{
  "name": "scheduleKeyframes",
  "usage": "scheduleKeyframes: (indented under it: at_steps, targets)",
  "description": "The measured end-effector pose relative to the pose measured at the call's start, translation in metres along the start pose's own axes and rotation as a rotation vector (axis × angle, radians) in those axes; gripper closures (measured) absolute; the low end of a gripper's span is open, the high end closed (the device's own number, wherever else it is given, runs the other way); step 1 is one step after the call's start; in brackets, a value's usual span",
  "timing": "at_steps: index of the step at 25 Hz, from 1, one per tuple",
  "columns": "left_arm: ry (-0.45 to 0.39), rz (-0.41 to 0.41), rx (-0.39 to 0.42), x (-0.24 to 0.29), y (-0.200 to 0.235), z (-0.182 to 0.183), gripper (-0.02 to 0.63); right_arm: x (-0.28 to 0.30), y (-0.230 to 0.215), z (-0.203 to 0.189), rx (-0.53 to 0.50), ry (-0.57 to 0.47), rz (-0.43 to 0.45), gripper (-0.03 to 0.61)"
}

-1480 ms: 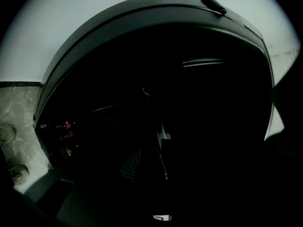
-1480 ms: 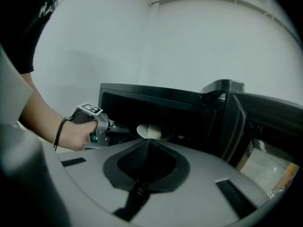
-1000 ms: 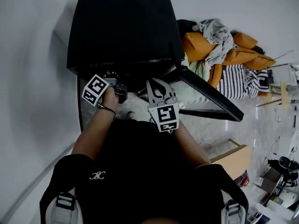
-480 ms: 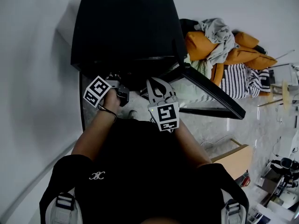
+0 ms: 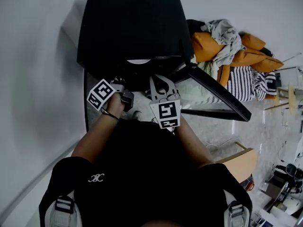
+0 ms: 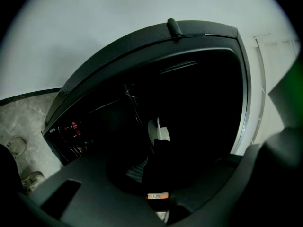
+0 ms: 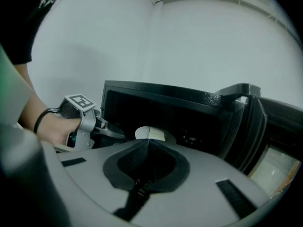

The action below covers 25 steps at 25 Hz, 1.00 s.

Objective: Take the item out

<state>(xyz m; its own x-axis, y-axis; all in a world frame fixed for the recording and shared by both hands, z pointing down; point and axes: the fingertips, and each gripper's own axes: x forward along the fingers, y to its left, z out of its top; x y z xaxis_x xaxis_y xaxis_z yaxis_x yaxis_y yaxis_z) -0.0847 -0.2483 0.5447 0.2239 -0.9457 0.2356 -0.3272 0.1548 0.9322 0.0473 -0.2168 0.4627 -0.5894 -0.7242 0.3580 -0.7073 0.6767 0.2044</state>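
Overhead, a person stands at a black cabinet (image 5: 128, 27) with its door (image 5: 218, 96) swung open, the left gripper (image 5: 124, 96) at the opening where a white plate (image 5: 138, 61) shows at the front edge. The left gripper view has the jaws clamped on the plate's rim inside the dark cavity. In the right gripper view, the right gripper (image 7: 148, 143) has its jaws pressed together on nothing, just short of the plate.

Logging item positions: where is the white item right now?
The white item sits inside the open black appliance, near its front opening. In the right gripper view it lies just beyond the right gripper, close to the left gripper.
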Motion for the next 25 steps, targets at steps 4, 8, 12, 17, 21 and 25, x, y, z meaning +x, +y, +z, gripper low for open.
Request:
scheduleKeyframes:
  at_steps: [4,8,12,17,21,25]
  targets:
    - [0.024,0.008,0.002,-0.005,0.002,-0.004,0.558,0.012,0.007,-0.004,-0.114,0.030,0.030,0.571]
    - [0.044,0.012,0.013,-0.010,0.003,-0.008,0.558,0.024,0.022,-0.010,-0.370,0.080,0.071,0.571]
    - [0.062,0.013,0.024,-0.011,0.003,-0.009,0.558,0.038,0.029,-0.010,-0.483,0.107,0.113,0.548]
    - [0.081,0.013,0.034,-0.013,0.003,-0.009,0.558,0.060,0.027,-0.016,-0.514,0.207,0.126,0.480]
    - [0.103,0.012,0.045,-0.014,0.002,-0.010,0.558,0.071,0.029,-0.026,-0.644,0.267,0.140,0.479]
    - [0.118,0.008,0.051,-0.015,0.002,-0.010,0.558,0.078,0.029,-0.032,-0.765,0.325,0.167,0.479]
